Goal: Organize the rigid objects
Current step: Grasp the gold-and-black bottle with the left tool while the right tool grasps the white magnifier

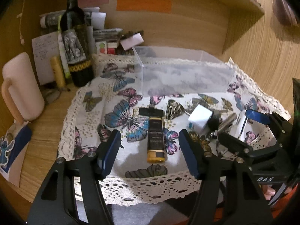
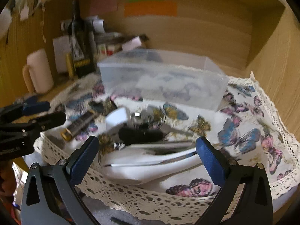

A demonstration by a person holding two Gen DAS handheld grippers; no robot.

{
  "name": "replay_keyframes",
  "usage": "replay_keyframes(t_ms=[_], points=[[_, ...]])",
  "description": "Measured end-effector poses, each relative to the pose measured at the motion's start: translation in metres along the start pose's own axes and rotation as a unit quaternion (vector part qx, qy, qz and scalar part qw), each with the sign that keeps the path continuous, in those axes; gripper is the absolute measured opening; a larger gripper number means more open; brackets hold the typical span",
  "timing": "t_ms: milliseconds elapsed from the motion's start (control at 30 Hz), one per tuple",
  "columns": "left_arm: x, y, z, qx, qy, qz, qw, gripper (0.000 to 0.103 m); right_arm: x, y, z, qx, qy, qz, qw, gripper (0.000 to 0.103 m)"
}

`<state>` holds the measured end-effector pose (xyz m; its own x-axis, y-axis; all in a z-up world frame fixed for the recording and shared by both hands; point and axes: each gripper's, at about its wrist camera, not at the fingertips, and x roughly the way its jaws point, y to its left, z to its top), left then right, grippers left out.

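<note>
Both grippers hang over the butterfly cloth [image 1: 120,86] with their jaws spread wide and nothing between them. The left gripper [image 1: 150,148] sits right over a black-and-gold tube [image 1: 156,140], which lies flat between its fingers, cap toward the clear box [image 1: 180,71] and touching neither pad. To its right lies a small heap: a white cube [image 1: 199,119], a metal cylinder [image 1: 226,121]. The right gripper [image 2: 148,155] is just short of that heap, with blurred white and silver utensils [image 2: 150,161] lying across its gap.
</note>
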<state>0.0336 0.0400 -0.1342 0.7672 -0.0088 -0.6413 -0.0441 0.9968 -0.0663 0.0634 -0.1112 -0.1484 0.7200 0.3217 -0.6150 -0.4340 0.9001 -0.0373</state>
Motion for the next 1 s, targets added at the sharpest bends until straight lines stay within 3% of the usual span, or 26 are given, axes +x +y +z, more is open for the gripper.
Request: replay_keyframes(t_ms=[267, 500, 600, 767, 833, 933, 1000], points=[[0.029, -0.005, 0.009, 0.008, 0.041, -0.008, 0.9991, 0.064, -0.019, -0.042, -0.012, 0.03, -0.005, -0.003, 1.0, 0.101], [0.049, -0.007, 0.005, 0.007, 0.065, -0.001, 0.9978, 0.061, -0.025, -0.095, -0.029, 0.105, 0.003, -0.022, 0.994, 0.101], [0.051, -0.011, 0.004, 0.018, 0.057, 0.016, 0.9981, 0.053, -0.024, -0.106, -0.031, 0.134, 0.006, -0.011, 0.991, 0.099], [0.053, -0.013, 0.004, 0.019, 0.043, 0.031, 0.9984, 0.024, -0.023, -0.094, -0.027, 0.137, -0.004, 0.014, 0.99, 0.095], [0.052, -0.014, 0.003, 0.021, 0.041, 0.033, 0.9984, 0.023, -0.018, -0.085, -0.023, 0.13, -0.007, 0.013, 0.991, 0.093], [0.047, -0.011, 0.002, 0.013, 0.039, 0.024, 0.9988, 0.023, -0.005, -0.075, -0.021, 0.108, 0.008, -0.011, 0.994, 0.083], [0.04, -0.01, 0.001, 0.013, 0.031, 0.026, 0.9991, 0.023, 0.007, -0.076, -0.025, 0.105, 0.028, -0.032, 0.994, 0.067]])
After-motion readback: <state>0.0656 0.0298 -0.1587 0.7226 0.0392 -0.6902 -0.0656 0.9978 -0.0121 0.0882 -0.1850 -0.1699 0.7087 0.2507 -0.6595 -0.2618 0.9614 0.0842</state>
